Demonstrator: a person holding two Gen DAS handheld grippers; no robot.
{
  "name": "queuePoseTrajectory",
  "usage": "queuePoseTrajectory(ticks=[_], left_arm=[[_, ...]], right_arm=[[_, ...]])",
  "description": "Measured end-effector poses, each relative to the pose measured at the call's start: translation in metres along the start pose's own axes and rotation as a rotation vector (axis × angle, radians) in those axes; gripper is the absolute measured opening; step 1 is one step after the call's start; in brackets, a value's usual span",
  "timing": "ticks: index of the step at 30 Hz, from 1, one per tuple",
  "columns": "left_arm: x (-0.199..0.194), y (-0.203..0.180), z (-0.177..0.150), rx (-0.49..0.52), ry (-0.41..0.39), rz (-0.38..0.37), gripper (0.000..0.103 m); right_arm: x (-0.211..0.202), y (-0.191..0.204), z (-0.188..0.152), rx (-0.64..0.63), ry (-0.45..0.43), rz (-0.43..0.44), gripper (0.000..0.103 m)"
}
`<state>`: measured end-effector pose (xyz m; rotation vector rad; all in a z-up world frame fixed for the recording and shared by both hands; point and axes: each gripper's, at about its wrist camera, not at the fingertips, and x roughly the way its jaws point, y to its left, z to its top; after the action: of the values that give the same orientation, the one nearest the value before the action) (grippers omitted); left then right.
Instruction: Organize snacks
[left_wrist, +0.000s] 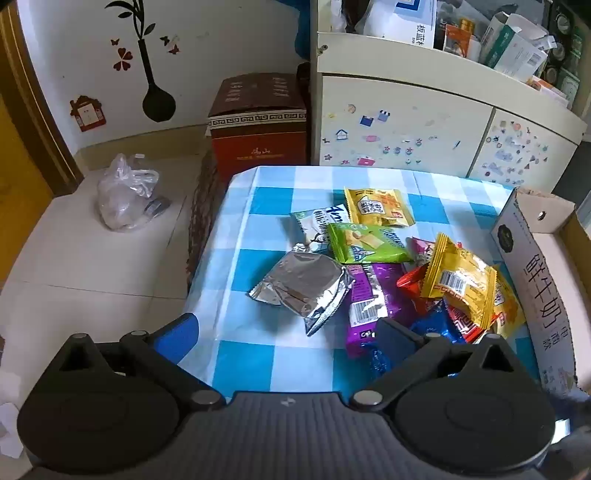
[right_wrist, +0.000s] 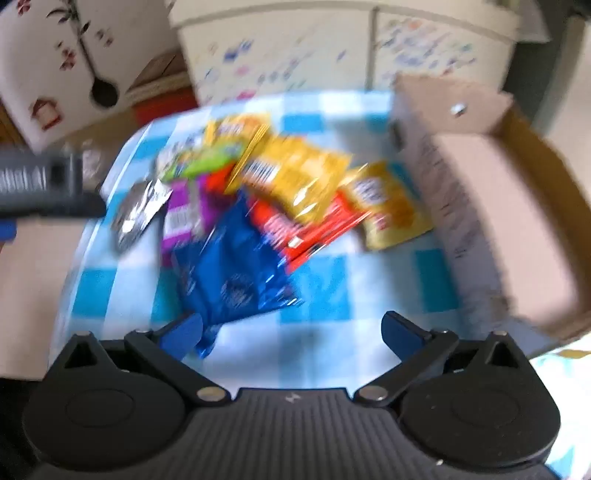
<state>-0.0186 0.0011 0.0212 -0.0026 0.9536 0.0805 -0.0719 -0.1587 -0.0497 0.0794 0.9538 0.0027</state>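
A heap of snack packets lies on the blue-and-white checked tablecloth (left_wrist: 258, 229): a silver foil pack (left_wrist: 303, 286), a purple pack (left_wrist: 373, 306), a green pack (left_wrist: 365, 242), yellow packs (left_wrist: 458, 280) and a blue pack (right_wrist: 236, 269). A cardboard box (left_wrist: 532, 280) stands open at the table's right side. My left gripper (left_wrist: 284, 332) hovers open over the near edge, just short of the silver and purple packs. In the blurred right wrist view my right gripper (right_wrist: 291, 332) is open above the cloth, with the blue pack's corner by its left finger. Neither gripper holds anything.
A cream cabinet (left_wrist: 406, 122) covered in stickers stands behind the table, with boxes piled on top. On the floor to the left sit a red-brown carton (left_wrist: 258, 122) and a clear plastic bag (left_wrist: 127, 192). The table's left edge drops off to tiled floor.
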Motion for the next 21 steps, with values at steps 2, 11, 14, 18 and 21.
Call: queuePoseTrajectory(ticks=[2,11,14,18,21], left_arm=[[-0.001,0.000,0.001,0.003,0.005,0.007,0.103],[-0.005,-0.002,0.000,0.013,0.036,0.008,0.103],[-0.005,-0.004,0.000,0.016,0.046,0.019,0.103],[-0.005,-0.004,-0.001,0.021,0.051,0.034,0.103],[-0.004,-0.007,-0.002,0.032,0.058,0.039,0.103]], right_arm=[[-0.015,-0.001,0.003,-0.019,-0.018,-0.022,0.102],[-0.034,-0.011,0.021,-0.036,-0.023,-0.006,0.102],[-0.029,-0.012,0.019,0.001,0.008,0.002,0.102],[-0.031,-0.012,0.018,0.025,0.000,0.009,0.102],[-0.035,-0.010,0.025,0.021,-0.033,-0.024,0.102]])
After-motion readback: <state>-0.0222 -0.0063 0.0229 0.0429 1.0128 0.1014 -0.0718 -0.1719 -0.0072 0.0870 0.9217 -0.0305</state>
